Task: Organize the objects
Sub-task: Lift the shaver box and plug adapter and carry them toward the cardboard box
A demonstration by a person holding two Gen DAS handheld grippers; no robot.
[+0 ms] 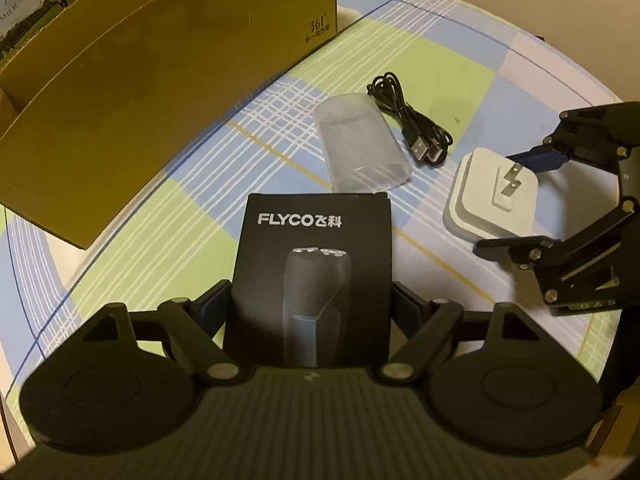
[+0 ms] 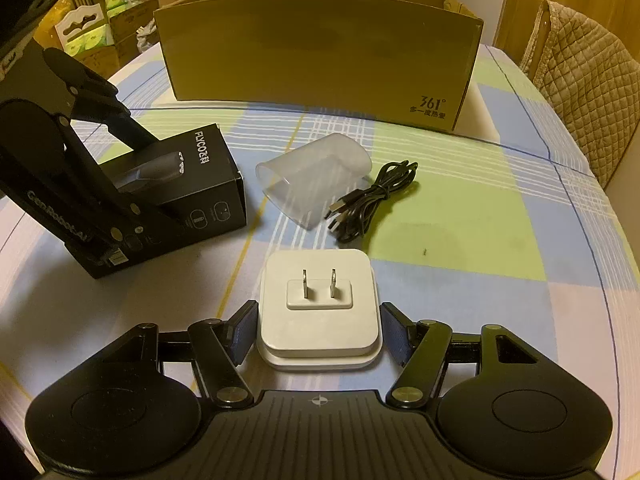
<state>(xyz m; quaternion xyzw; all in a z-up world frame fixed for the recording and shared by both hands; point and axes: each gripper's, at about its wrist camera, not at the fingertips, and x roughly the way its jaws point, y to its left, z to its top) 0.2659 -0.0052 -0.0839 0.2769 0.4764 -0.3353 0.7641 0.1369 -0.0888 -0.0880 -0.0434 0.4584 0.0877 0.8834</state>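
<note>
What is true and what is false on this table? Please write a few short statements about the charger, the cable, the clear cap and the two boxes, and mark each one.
1. The white charger lies with its two prongs pointing up. True.
2. The black cable is plugged into the charger. False: it lies bundled on the tablecloth, apart from the charger, beside the clear cap.
3. The clear cap stands upright. False: it lies on its side.
4. The black shaver box sits between the fingers of the left tongs. True.
5. The cardboard box is closed on top. False: its top is open.
</note>
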